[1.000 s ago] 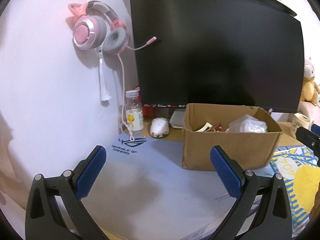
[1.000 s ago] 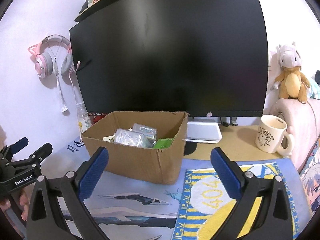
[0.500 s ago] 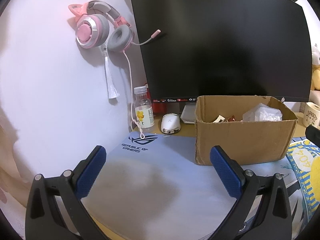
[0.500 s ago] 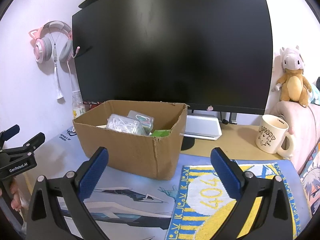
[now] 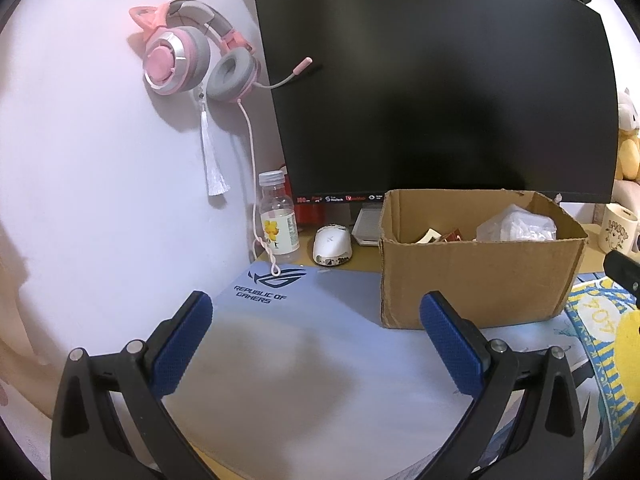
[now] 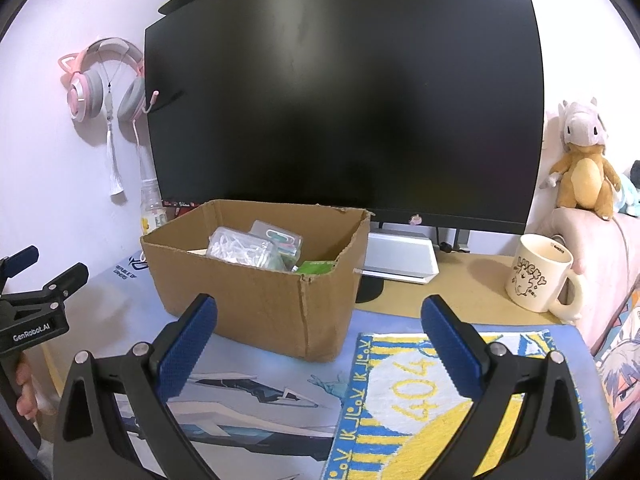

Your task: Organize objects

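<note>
A brown cardboard box (image 5: 476,280) stands on the blue desk mat (image 5: 280,360) before a dark monitor (image 5: 436,88). It holds clear plastic packets (image 6: 240,246), a green item (image 6: 316,267) and small cards (image 5: 432,236). The box also shows in the right wrist view (image 6: 260,300). My left gripper (image 5: 316,316) is open and empty over the mat, left of the box. My right gripper (image 6: 318,316) is open and empty, in front of the box's right corner. The left gripper shows at the left edge of the right wrist view (image 6: 42,268).
A white mouse (image 5: 332,245) and a small bottle (image 5: 278,224) stand behind the mat at left. Pink headphones (image 5: 188,60) hang on the wall. A cream mug (image 6: 538,278), a white device (image 6: 400,258), a yellow-blue towel (image 6: 420,392) and a plush toy (image 6: 582,164) are at right.
Both grippers have drifted slightly; the left view has swung so the box sits further right. The right view has pulled back and up a little. Both stay open and empty.
</note>
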`<state>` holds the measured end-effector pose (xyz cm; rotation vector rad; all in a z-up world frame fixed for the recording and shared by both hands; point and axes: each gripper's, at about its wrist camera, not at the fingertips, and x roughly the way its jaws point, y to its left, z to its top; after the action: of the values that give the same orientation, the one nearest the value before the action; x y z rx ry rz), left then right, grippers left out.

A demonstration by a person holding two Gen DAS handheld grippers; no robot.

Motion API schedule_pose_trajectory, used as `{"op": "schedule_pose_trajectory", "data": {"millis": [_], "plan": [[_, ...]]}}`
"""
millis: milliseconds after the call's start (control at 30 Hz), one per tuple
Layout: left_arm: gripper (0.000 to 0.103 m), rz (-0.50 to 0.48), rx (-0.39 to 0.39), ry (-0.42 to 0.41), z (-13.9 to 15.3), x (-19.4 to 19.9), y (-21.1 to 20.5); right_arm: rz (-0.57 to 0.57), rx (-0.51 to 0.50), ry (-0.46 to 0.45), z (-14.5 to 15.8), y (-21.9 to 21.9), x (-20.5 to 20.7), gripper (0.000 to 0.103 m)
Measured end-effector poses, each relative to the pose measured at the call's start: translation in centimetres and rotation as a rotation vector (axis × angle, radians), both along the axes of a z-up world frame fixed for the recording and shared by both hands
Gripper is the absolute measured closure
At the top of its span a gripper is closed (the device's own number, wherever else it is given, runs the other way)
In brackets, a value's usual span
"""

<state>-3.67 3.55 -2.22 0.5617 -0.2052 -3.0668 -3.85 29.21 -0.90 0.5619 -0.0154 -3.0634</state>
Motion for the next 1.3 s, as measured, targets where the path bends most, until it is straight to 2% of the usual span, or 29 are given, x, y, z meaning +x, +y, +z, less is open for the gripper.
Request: {"op": "schedule_pose_trajectory", "data": {"millis": [333,1300], "plan": [[0.0,-0.001,0.037,0.003,0.28,0.21,-0.53,-0.005,0.003,-0.001,0.04,0.37,0.07,0.0],[0.0,-0.012,0.04,-0.011,0.26,0.11,-0.67,-0.008,-0.007,0.005,0.42,1.0,0.14,0.0]]}}
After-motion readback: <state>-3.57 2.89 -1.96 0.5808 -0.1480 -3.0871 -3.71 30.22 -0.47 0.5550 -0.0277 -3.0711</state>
